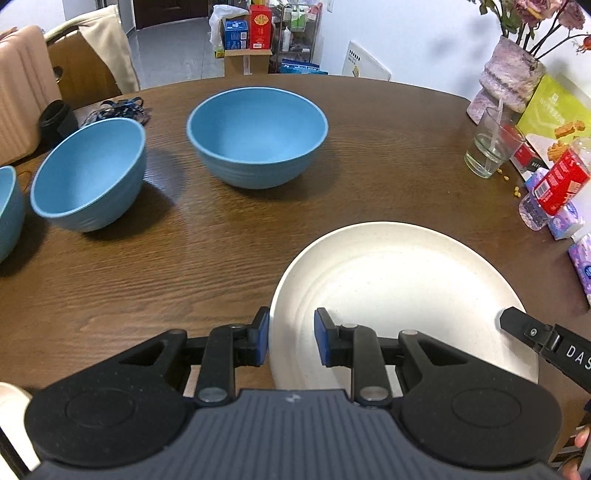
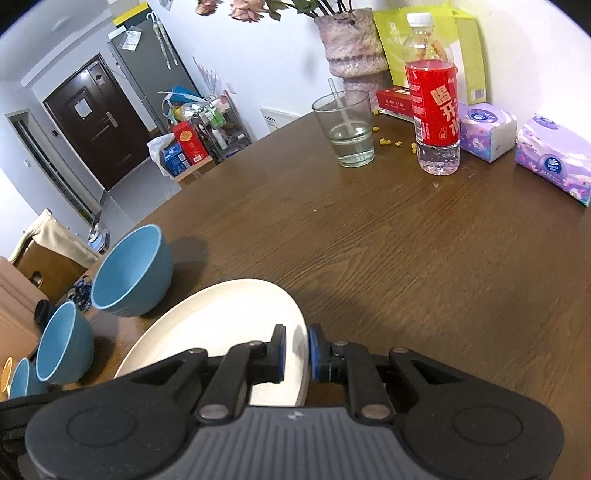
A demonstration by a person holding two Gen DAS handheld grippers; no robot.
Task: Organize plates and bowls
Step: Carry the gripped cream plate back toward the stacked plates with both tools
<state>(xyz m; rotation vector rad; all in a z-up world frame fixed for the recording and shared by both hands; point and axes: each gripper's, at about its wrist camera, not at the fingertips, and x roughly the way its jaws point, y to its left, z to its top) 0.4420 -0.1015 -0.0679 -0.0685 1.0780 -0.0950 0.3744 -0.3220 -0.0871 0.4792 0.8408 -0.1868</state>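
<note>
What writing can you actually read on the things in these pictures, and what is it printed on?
"DAS", cut off by the picture's edge: on the right gripper.
"喝开", large white characters: on the red bottle label.
Tissue packs, red boxes, green bag: print too small or blurred.

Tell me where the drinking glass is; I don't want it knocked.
The glass stands at the table's far right, between the vase and red-labelled bottle.

Left gripper [image 1: 291, 338] and right gripper [image 2: 296, 353] both angle steeply downward, jaws nearly closed, each clamped on opposite rims of one plate [image 1: 402, 291].
</note>
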